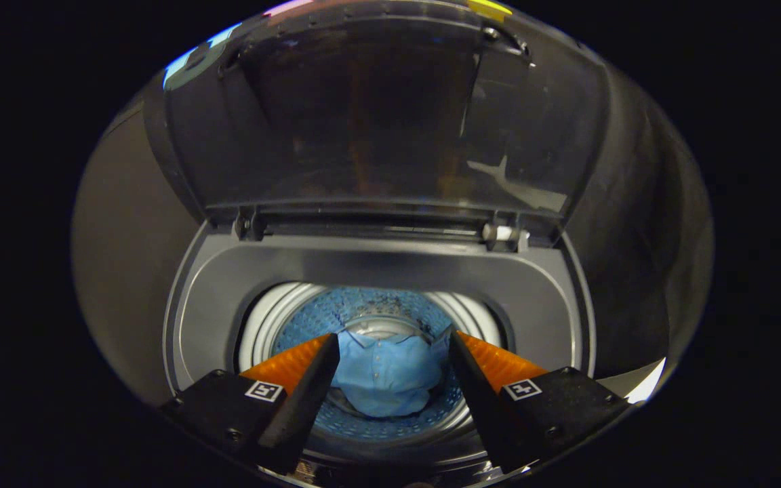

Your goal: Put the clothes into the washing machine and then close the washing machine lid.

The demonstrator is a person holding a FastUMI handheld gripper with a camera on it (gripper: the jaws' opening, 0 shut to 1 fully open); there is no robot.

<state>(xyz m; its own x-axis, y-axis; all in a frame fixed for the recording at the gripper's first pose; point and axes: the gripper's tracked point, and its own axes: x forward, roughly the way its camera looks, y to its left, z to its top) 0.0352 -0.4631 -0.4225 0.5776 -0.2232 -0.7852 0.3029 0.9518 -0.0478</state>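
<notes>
One blue shirt [388, 373] lies in the washing machine's drum [336, 315], seen between the fingers of the gripper [390, 346], whose jaws stand apart and empty; loading appears done, so next the raised lid [390, 115] needs closing.

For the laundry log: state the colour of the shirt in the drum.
Light blue shirt, seen in the gripper view between the open tongs.

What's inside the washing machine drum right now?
A folded blue collared shirt lies in the perforated drum, seen between the open claw fingers. The shirt hides the drum floor beneath it, so anything under it cannot be seen.
</notes>
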